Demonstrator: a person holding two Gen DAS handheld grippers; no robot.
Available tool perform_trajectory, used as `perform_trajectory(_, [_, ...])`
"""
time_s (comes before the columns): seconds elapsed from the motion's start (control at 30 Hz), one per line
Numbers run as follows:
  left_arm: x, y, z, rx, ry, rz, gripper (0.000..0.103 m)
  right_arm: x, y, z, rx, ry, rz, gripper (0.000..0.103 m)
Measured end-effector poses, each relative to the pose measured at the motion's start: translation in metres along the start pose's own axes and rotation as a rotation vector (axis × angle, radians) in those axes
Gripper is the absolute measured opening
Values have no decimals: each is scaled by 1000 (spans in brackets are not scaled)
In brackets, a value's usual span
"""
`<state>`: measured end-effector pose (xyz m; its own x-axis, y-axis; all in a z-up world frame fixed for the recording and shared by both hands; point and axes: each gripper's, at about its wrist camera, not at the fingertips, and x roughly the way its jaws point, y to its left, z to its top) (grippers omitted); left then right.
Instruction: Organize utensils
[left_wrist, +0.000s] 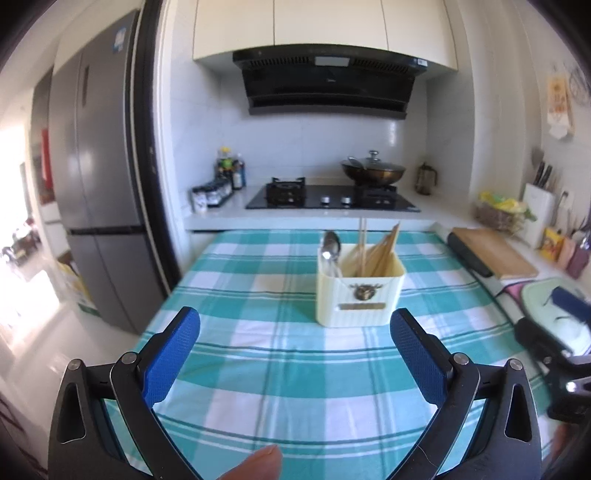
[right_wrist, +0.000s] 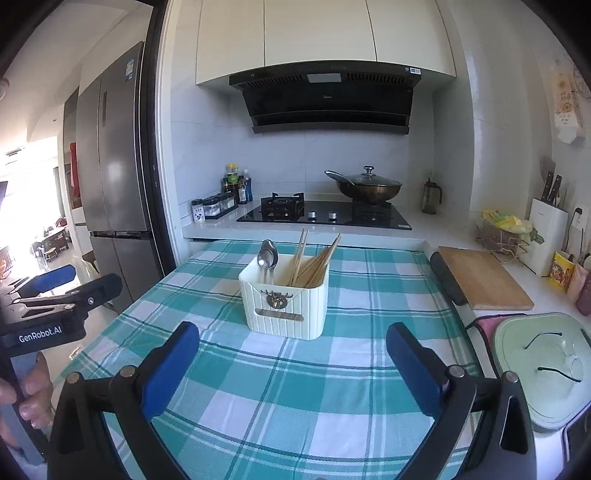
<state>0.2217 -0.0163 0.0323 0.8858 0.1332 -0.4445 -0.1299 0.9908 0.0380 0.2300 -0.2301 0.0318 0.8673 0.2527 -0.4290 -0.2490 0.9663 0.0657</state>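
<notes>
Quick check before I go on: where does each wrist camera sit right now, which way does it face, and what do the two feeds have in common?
Left wrist: behind the open left gripper, facing the stove across the checked tablecloth; a fingertip shows at the bottom, the right gripper at right.
Right wrist: behind the open right gripper, same heading; the left gripper and hand show at left.
Shared: the cream utensil holder with spoons and chopsticks, ahead of both.
</notes>
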Motion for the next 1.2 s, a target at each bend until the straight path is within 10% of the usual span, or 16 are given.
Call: perform_trajectory(1.2, [-16, -7, -4, -3, 30, -25, 103, -28, 15, 1, -25, -36, -19, 103])
